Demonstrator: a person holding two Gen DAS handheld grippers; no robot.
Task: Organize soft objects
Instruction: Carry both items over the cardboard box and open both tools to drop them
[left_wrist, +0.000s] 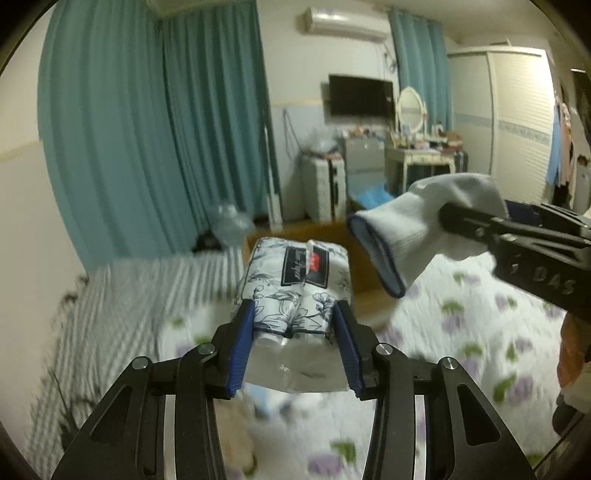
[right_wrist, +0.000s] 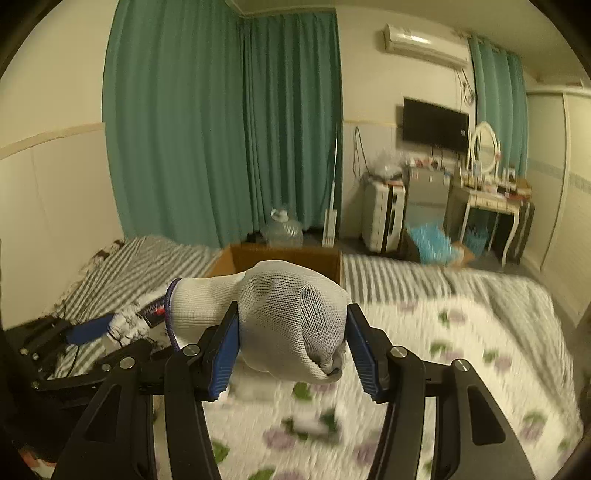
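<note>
My left gripper (left_wrist: 294, 325) is shut on a tissue pack (left_wrist: 295, 280) with a white and blue flower print, held in the air above the bed. My right gripper (right_wrist: 291, 332) is shut on a bunched white knit glove (right_wrist: 280, 314) with a blue cuff edge. The glove (left_wrist: 413, 229) and right gripper (left_wrist: 448, 218) also show at the right of the left wrist view. The left gripper (right_wrist: 88, 332) with the tissue pack (right_wrist: 129, 321) shows at the left of the right wrist view. An open cardboard box (right_wrist: 280, 260) stands on the bed beyond both grippers.
The bed has a floral quilt (right_wrist: 424, 350) and a grey striped blanket (right_wrist: 140, 262). Teal curtains (right_wrist: 221, 129) hang behind. A water jug (right_wrist: 282, 229), a suitcase (right_wrist: 382, 218), a small fridge (right_wrist: 428, 192) and a dressing table (right_wrist: 491, 203) stand past the bed.
</note>
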